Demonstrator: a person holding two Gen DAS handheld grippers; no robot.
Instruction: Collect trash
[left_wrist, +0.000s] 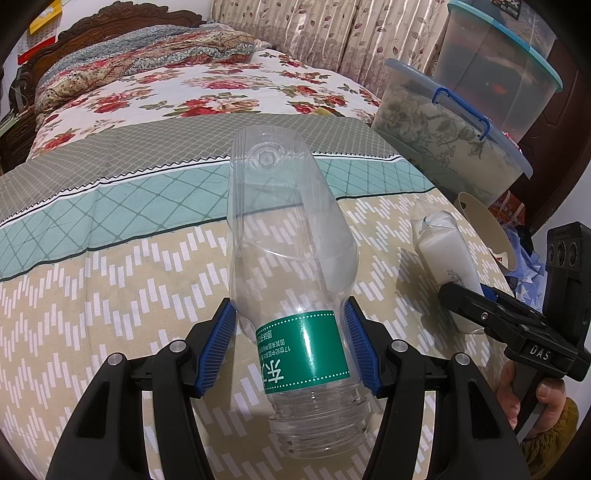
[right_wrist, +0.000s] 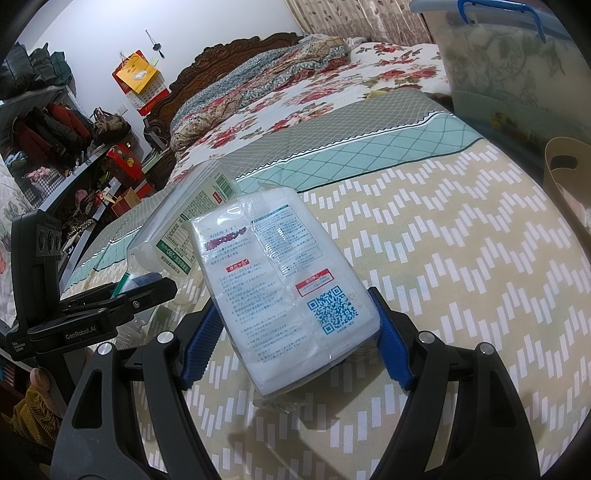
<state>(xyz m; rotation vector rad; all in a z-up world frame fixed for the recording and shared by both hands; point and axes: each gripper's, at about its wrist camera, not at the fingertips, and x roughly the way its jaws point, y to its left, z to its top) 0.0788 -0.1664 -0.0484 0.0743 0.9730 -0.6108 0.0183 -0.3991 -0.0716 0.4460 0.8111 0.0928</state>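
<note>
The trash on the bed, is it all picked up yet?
Nearly. The left tongs grip the empty plastic bottle, and the right tongs grip the white packet. The bedspread shows no other litter. Still left: dropping both, perhaps into the beige bin.

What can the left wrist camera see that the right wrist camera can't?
Only the left wrist view shows the round bottom of the clear bottle with its green label facing us, pinched in the left gripper, and two stacked storage boxes.

Only the right wrist view shows the printed side of the white packet with its QR code, gripped by the right gripper, plus a red wall calendar and shelves of clothes.

Both show the bottle, the packet, the patterned bedcover, the floral quilt and the beige bin.
</note>
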